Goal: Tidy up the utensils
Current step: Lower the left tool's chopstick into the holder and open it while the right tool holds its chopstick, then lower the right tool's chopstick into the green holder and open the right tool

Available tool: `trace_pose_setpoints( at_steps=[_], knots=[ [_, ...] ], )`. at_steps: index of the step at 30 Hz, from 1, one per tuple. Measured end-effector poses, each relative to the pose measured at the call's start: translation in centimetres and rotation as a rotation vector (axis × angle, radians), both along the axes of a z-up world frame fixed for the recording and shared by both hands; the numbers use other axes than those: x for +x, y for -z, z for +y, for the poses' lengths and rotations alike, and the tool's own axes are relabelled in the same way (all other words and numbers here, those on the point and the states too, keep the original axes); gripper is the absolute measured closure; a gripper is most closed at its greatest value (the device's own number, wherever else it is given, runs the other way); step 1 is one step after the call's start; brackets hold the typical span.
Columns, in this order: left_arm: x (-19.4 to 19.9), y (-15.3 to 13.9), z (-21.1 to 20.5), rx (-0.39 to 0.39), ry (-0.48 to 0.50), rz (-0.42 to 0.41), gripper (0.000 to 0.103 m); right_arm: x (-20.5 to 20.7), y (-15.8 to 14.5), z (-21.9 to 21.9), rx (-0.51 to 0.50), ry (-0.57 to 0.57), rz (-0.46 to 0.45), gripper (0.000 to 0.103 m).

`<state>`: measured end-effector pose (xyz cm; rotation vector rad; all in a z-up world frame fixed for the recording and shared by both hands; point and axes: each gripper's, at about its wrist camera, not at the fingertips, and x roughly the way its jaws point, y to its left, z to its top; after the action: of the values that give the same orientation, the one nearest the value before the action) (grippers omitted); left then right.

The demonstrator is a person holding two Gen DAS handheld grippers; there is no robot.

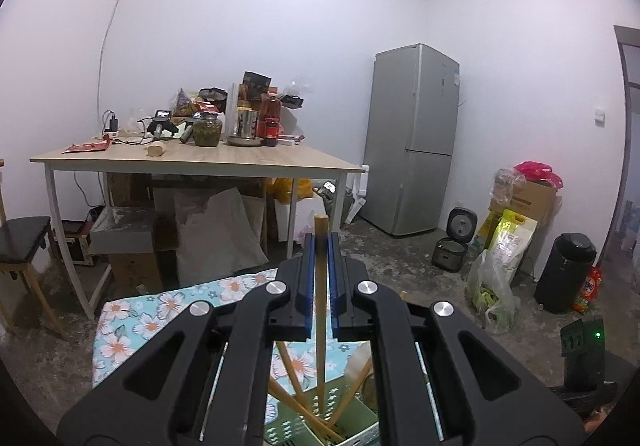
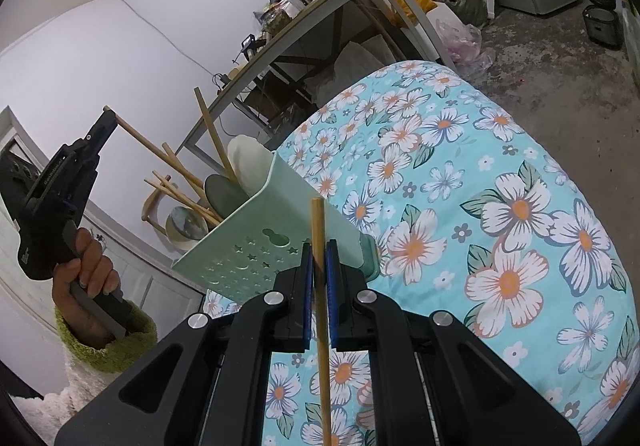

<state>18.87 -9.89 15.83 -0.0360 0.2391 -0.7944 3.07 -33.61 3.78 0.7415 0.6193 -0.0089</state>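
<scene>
My left gripper [image 1: 320,246] is shut on a wooden chopstick [image 1: 321,286] whose lower end reaches down into the green utensil holder [image 1: 352,432]. The holder [image 2: 256,246] stands on a floral cloth and holds several chopsticks [image 2: 176,181] and spoons [image 2: 248,161]. My right gripper [image 2: 319,252] is shut on another wooden chopstick [image 2: 320,286], just in front of the holder's near wall. The left gripper [image 2: 105,121] also shows in the right wrist view, above and left of the holder, with its chopstick [image 2: 152,147] slanting into it.
The floral blue cloth [image 2: 480,205] covers the work surface. A wooden table [image 1: 240,159] with jars and clutter stands behind, with boxes beneath. A grey fridge [image 1: 416,141], a rice cooker [image 1: 454,246], bags and a black bin [image 1: 568,270] stand on the right.
</scene>
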Motion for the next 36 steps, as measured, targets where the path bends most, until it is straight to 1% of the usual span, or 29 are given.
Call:
trace_pose_setpoints(
  at_steps=[9,10,11,12,13,14,15,16,17,20,24,27,30,31,33,36],
  knots=[
    [0.0,1.5,0.0,0.010,0.018,0.030,0.097,0.0,-0.3,0.4,-0.014,-0.005,-0.004,0.097],
    [0.0,1.5,0.0,0.011,0.021,0.034,0.095,0.0,-0.4,0.5,-0.016,-0.005,-0.005,0.097],
    [-0.1,1.5,0.2,0.011,0.020,0.036,0.088,-0.1,-0.5,0.5,-0.017,-0.005,-0.007,0.097],
    [0.0,1.5,0.2,0.009,0.021,0.037,0.083,-0.2,-0.6,0.6,-0.019,-0.004,-0.009,0.097],
    [-0.1,1.4,0.4,0.006,0.022,0.036,0.074,-0.3,-0.7,0.6,-0.021,-0.004,-0.012,0.097],
    [-0.1,1.4,0.5,0.004,0.021,0.033,0.069,-0.4,-0.9,0.7,-0.026,-0.005,-0.017,0.097],
    [-0.2,1.3,0.6,0.002,0.020,0.030,0.067,-0.5,-1.2,0.8,-0.031,-0.004,-0.021,0.097],
    [-0.4,1.3,0.8,0.002,0.019,0.027,0.061,-0.6,-1.4,0.9,-0.036,-0.004,-0.026,0.097],
    [-0.6,1.2,1.1,-0.002,0.017,0.022,0.058,-0.8,-1.8,1.0,-0.043,-0.004,-0.033,0.097],
    [-1.2,0.9,1.8,-0.013,0.016,0.013,0.056,-1.1,-2.9,1.3,-0.060,-0.005,-0.052,0.097],
    [-2.1,0.6,3.2,-0.028,0.007,0.008,0.052,-1.7,-5.2,2.0,-0.101,-0.012,-0.097,0.097],
    [-3.0,0.6,4.6,-0.043,-0.001,0.015,0.047,-2.0,-7.6,2.6,-0.147,-0.019,-0.141,0.097],
    [-3.7,1.0,6.3,-0.062,-0.008,0.041,0.044,-2.2,-10.7,3.3,-0.203,-0.030,-0.203,0.097],
    [-3.8,1.1,6.8,-0.065,-0.008,0.050,0.041,-2.2,-11.4,3.4,-0.217,-0.032,-0.216,0.097],
    [-4.4,1.6,8.0,-0.072,-0.012,0.065,0.040,-2.1,-14.0,4.0,-0.260,-0.040,-0.263,0.097],
    [-5.2,2.5,9.7,-0.073,-0.013,0.079,0.036,-1.7,-16.9,4.7,-0.313,-0.048,-0.322,0.097]
  ],
)
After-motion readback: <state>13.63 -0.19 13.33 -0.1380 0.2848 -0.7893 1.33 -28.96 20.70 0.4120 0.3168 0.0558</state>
